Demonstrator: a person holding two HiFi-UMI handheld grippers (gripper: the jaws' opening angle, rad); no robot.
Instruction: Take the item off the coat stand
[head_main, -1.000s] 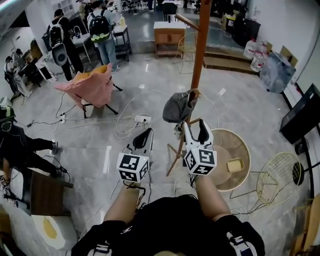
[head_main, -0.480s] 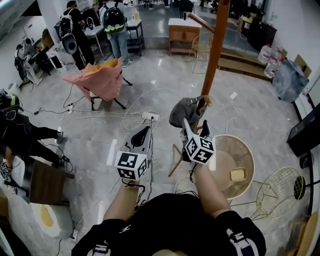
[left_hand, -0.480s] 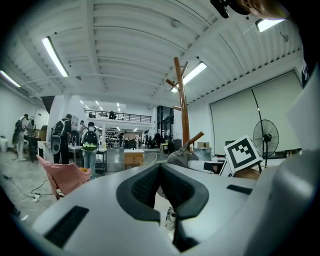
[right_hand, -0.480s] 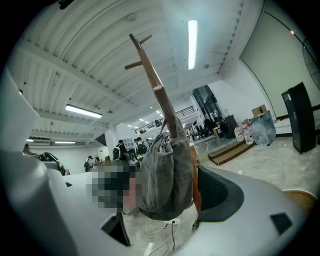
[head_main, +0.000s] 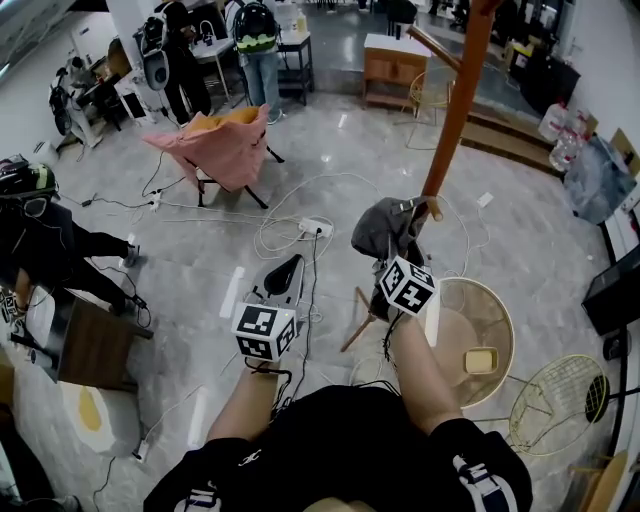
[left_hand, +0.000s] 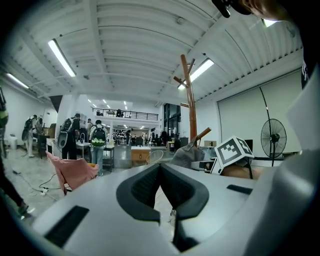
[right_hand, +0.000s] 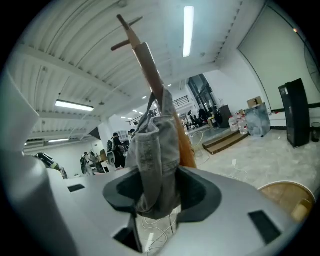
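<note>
Grey bag (right_hand: 157, 145) on coat stand (right_hand: 152, 75) sits pinched in the just-closing right gripper (right_hand: 161, 194).

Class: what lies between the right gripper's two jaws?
The grey cloth item hanging on the coat stand. The right gripper view shows it filling the gap; the right gripper's jaws have just been closing onto it.

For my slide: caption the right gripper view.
Right tongs, just closed further, pinch the grey fabric item hanging on the wooden coat stand.
</note>
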